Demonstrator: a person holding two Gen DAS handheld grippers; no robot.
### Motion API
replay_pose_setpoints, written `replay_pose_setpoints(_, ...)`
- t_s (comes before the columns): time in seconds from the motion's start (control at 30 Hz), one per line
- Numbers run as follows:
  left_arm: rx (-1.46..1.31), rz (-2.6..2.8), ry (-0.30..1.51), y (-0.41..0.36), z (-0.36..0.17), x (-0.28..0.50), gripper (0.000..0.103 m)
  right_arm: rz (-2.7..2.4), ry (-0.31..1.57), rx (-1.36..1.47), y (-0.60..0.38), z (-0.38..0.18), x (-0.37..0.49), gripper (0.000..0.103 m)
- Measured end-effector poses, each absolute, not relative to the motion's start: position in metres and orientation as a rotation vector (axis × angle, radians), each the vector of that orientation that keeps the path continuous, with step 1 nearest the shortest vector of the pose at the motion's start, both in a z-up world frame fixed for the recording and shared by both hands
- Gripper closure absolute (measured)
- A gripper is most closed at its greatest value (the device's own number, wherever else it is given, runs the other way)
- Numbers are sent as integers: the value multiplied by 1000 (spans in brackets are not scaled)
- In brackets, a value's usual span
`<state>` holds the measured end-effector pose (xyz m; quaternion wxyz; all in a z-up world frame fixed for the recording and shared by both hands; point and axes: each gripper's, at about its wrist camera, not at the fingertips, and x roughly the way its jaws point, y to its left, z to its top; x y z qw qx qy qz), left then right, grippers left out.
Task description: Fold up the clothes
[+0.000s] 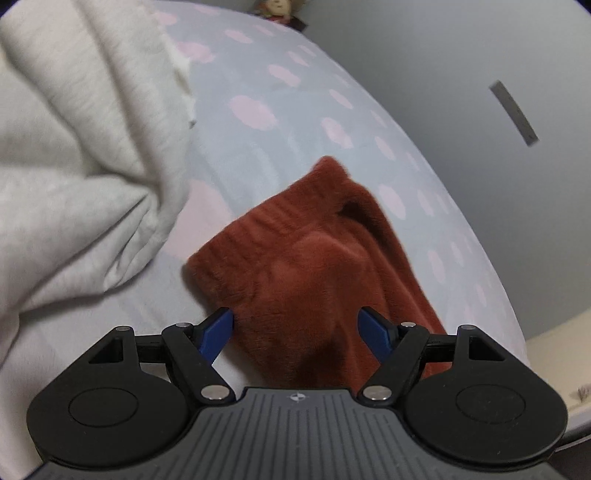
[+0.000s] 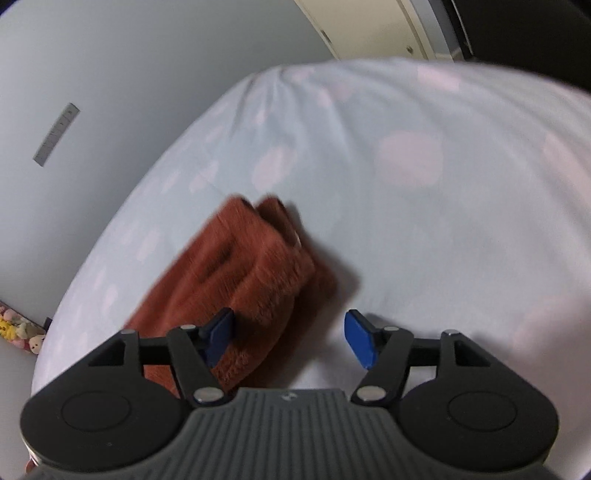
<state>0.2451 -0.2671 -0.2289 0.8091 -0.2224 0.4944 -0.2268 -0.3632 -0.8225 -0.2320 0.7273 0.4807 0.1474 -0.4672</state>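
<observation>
Both claws tilt down toward the bed from above. The left gripper (image 1: 295, 332) has its blue pads spread wide, and the rust-brown fuzzy garment (image 1: 314, 258) lies between and just ahead of them; the pads do not visibly press on the cloth, so this claw is open. The right gripper (image 2: 290, 338) is also spread wide and grips nothing: its left pad (image 2: 219, 334) sits in front of the garment's (image 2: 243, 280) edge, whether touching it cannot be told, while its right pad (image 2: 360, 343) hangs over bare sheet.

Seen from the left claw, the garment is a folded bundle whose long axis runs away from the claw and slightly rightward, its ribbed hem facing left and a folded corner pointing at the far end. From the right claw, the same bundle runs from beneath the left pad up and ahead, ending in two stacked folded ends.

Left of the left claw, a heap of pale grey cloth (image 1: 74, 166) stands well apart from the garment. The bed sheet (image 1: 277, 103), pale blue with pink blotches, stretches beyond. Farther off are the grey wall (image 1: 461, 55), a doll (image 1: 280, 9) at the sheet's far edge, and small plush toys (image 2: 18, 330) low to the right claw's left.
</observation>
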Motion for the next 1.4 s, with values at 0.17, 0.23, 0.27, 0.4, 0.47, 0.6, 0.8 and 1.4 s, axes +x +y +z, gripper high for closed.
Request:
replay_pose_setpoints(0.17, -568, -465, 1107, -264, -251, 248, 29, -1074, 294, 1058, -825, -242, -349, 33)
replay_pose_setpoints(0.23, -577, -458, 1091, -270, -259, 249, 29, -1085, 268, 1071, -830, -244, -348, 33)
replay_pose_setpoints(0.27, -575, -458, 1069, -274, -261, 249, 27, -1095, 253, 1079, -832, -245, -346, 33)
replay_pose_setpoints(0.4, -549, -434, 996, -290, -258, 252, 53, -1145, 244, 1059, -839, -245, -331, 58)
replay_pose_setpoints(0.47, -540, -440, 994, -292, -252, 257, 69, -1162, 238, 1060, -841, -241, -327, 73)
replay_pose_setpoints(0.6, -476, -468, 946, -291, -220, 258, 80, -1167, 274, 960, -841, -211, -321, 80)
replay_pose_setpoints(0.8, -422, -473, 906, -283, -165, 237, 81, -1159, 305, 887, -829, -152, -332, 80)
replay_pose_setpoints(1.4, -337, -426, 1094, -176, -215, 143, 78, -1207, 491, 1039, -735, -187, -464, 79)
